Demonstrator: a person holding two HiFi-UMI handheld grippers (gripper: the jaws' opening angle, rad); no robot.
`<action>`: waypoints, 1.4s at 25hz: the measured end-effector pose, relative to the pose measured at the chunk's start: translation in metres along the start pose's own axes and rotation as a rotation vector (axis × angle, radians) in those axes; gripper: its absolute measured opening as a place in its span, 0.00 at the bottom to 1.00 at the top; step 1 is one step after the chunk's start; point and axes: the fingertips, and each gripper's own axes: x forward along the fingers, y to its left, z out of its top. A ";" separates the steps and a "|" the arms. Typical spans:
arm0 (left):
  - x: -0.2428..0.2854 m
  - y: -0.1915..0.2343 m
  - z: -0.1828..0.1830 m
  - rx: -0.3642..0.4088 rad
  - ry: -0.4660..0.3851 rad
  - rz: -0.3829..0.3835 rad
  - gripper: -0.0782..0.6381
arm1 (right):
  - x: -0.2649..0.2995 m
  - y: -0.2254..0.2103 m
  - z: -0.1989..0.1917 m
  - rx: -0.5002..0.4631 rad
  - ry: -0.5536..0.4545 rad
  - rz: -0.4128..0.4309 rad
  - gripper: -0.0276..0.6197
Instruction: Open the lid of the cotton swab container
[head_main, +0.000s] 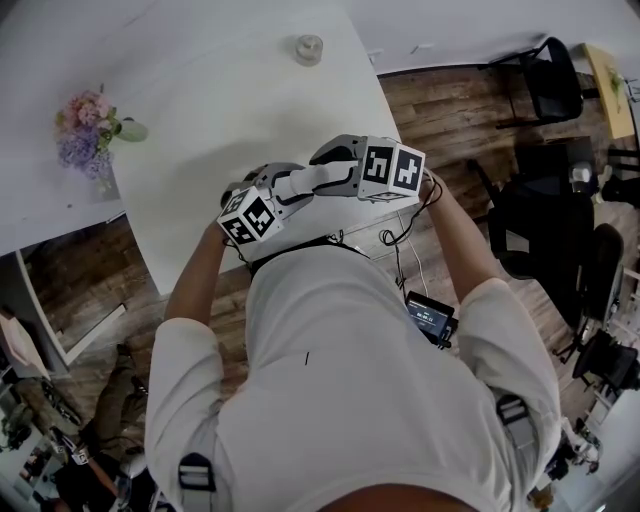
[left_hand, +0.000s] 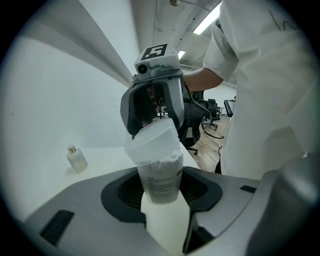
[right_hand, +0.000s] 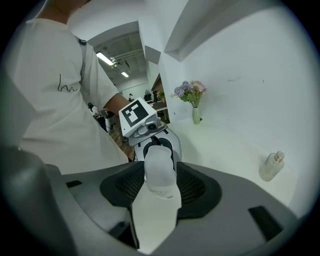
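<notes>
Together, two hand-held grippers clasp a cotton swab container above the near edge of a white table (head_main: 220, 110).
The left gripper (left_hand: 161, 192) is clenched on the cotton swab container (left_hand: 159, 177), whose label and packed swabs show through its clear wall. The right gripper (right_hand: 159, 192), facing it, is clamped on the translucent lid (right_hand: 159, 167), which sits tilted on the container's top; whether it is free of the rim cannot be told. A small glass bottle (head_main: 308, 48) stands near the table's far edge, and a vase of flowers (head_main: 92, 135) stands at its left edge.
</notes>
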 end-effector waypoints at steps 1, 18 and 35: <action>0.000 0.000 0.000 0.007 0.004 0.002 0.40 | 0.000 0.000 0.001 0.006 -0.007 0.002 0.35; -0.006 0.011 0.002 -0.035 -0.034 0.112 0.40 | -0.025 -0.027 0.025 0.073 -0.206 -0.172 0.36; -0.001 0.007 0.024 0.020 -0.062 0.122 0.40 | -0.019 -0.063 0.007 0.236 -0.265 -0.207 0.33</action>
